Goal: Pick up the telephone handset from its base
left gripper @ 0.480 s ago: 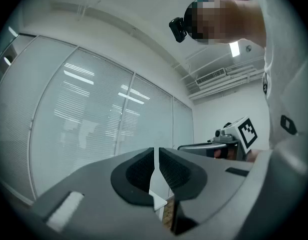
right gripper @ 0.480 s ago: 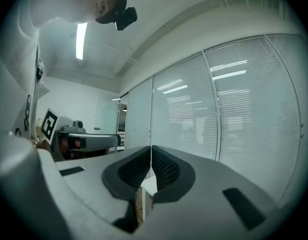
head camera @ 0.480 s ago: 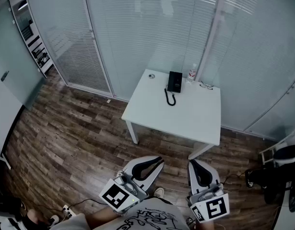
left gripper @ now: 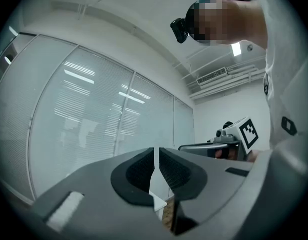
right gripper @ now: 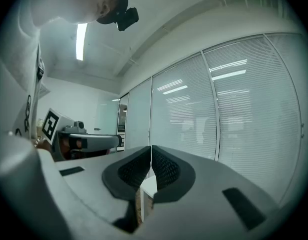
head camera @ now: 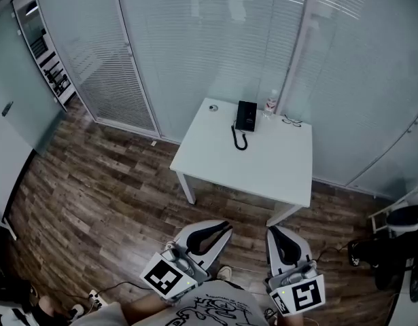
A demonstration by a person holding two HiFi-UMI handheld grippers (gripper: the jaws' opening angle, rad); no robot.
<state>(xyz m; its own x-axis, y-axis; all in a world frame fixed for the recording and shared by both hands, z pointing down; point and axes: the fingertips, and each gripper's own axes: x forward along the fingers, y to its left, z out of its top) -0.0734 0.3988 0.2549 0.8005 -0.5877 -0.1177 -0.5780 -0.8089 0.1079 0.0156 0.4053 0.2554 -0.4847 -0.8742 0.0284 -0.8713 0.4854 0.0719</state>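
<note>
A black telephone point(head camera: 247, 116) stands at the far side of a white table point(head camera: 263, 168), its cord looping onto the tabletop in front of it; whether the handset lies on the base is too small to tell. Both grippers are held low near my body, well short of the table. My left gripper point(head camera: 224, 227) point(left gripper: 156, 153) has its jaws together with nothing between them. My right gripper point(head camera: 276, 232) point(right gripper: 150, 151) is likewise shut and empty. A corner of the table shows below each pair of jaws in the gripper views.
A small bottle point(head camera: 271, 104) and a pair of glasses point(head camera: 292, 121) lie beside the phone, a small round object point(head camera: 213, 107) at the table's far left. Glass walls with blinds stand behind. Shelves point(head camera: 45, 56) at far left, dark equipment point(head camera: 392, 246) on the floor at right.
</note>
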